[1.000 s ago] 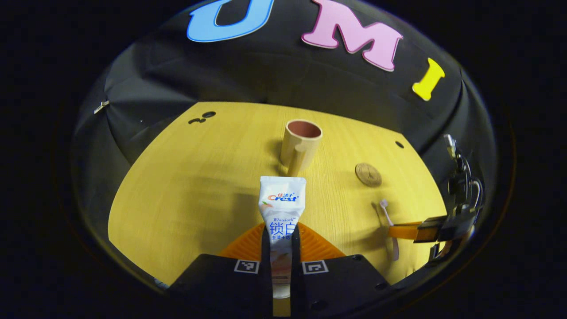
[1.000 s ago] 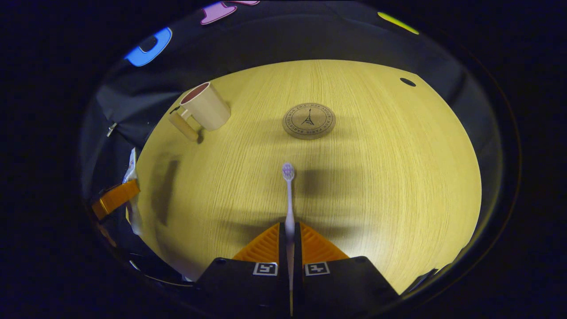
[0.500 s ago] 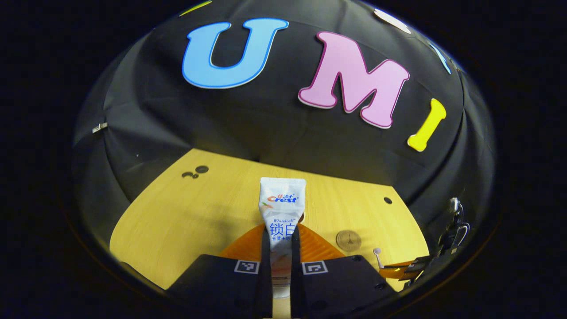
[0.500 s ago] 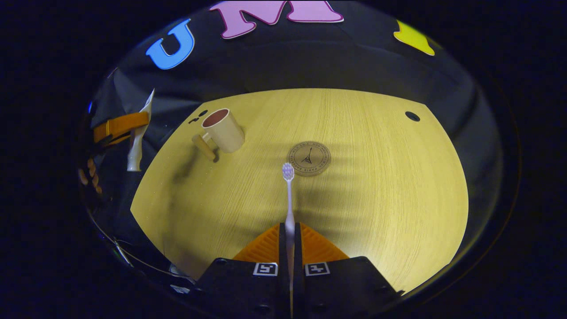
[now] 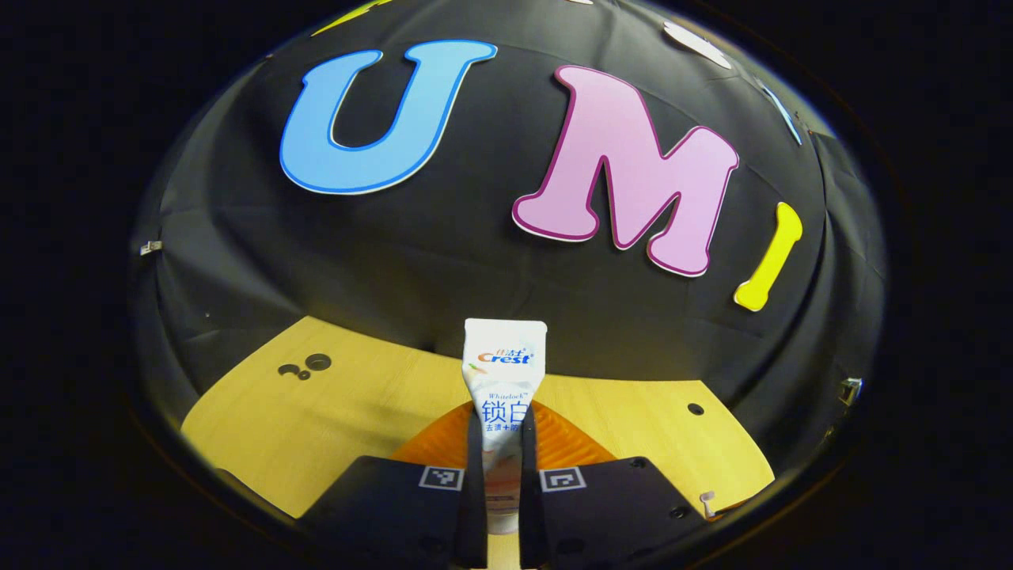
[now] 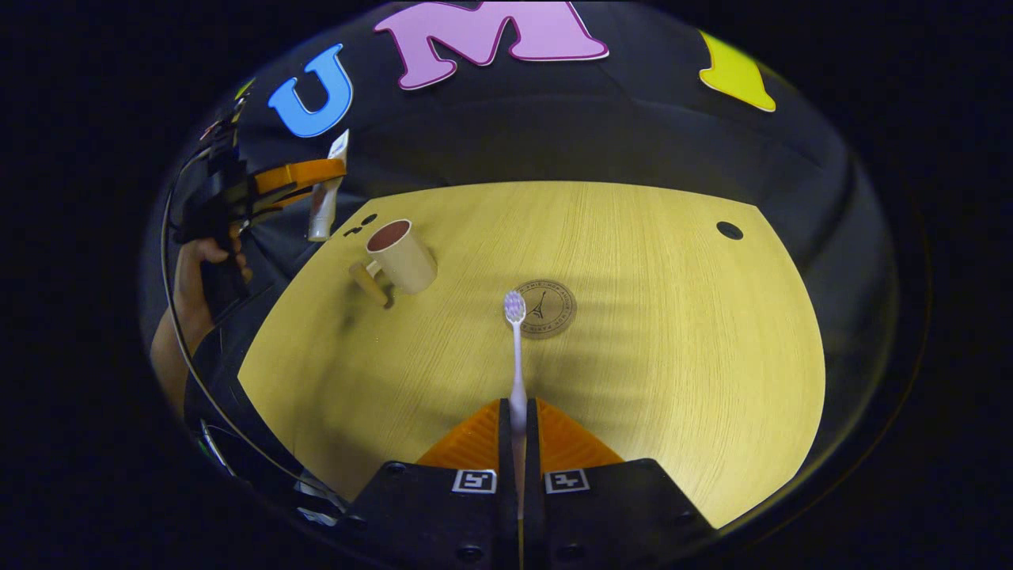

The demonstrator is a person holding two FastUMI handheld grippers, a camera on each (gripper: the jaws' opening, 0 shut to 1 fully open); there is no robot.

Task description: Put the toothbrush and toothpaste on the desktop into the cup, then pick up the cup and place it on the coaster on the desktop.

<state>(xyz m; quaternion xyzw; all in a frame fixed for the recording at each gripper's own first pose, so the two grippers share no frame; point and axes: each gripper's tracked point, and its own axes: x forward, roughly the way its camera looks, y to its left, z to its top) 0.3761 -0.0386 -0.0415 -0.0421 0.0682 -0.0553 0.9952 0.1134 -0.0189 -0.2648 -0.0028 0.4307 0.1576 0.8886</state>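
Between the orange fingers of the left tool the toothpaste is clamped, its long axis running straight out along the fingers with the flat crimped end farthest from the tool. From the right gripper view this left tool hangs high over the tabletop's far left corner, the tube hanging cap downward, and the cup stands just below and a little toward the middle, mouth up, handle turned to the near left. The right tool is clamped on the toothbrush, bristle head foremost, with the cup well off to its forward left and the coaster just beyond the head. The left tool is likely nearer the cup, so the tube probably goes in first.
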